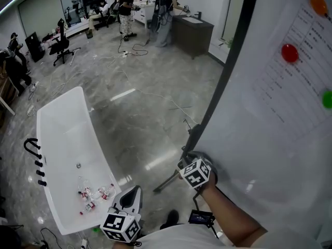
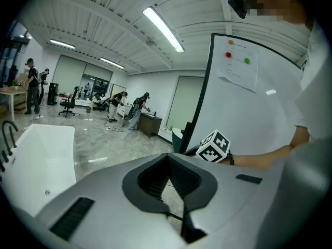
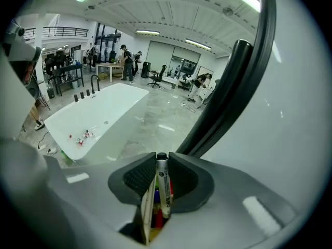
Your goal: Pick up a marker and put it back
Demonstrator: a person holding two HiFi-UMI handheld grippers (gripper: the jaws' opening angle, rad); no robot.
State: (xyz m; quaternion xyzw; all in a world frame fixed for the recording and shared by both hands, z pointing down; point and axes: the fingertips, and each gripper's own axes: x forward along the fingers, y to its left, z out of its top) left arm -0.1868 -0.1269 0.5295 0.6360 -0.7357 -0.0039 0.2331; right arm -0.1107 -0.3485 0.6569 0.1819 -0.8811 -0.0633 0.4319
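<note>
A white marker (image 3: 164,188) with a black cap stands upright between the jaws of my right gripper (image 3: 162,162), which is shut on it. Below the marker, red, blue and yellow marker ends show close together. In the head view the right gripper (image 1: 193,166) is at the lower left corner of the whiteboard (image 1: 270,118), beside its black frame (image 1: 228,71); the marker is hidden there. My left gripper (image 1: 133,193) hangs lower and to the left over the floor, shut and holding nothing (image 2: 167,160).
A white bathtub (image 1: 62,139) stands on the floor at left with several small bottles (image 1: 96,193) inside. On the whiteboard are a printed sheet (image 1: 298,61) and red (image 1: 289,52), orange (image 1: 318,4) and green (image 1: 327,98) magnets. People and desks (image 1: 192,32) are far behind.
</note>
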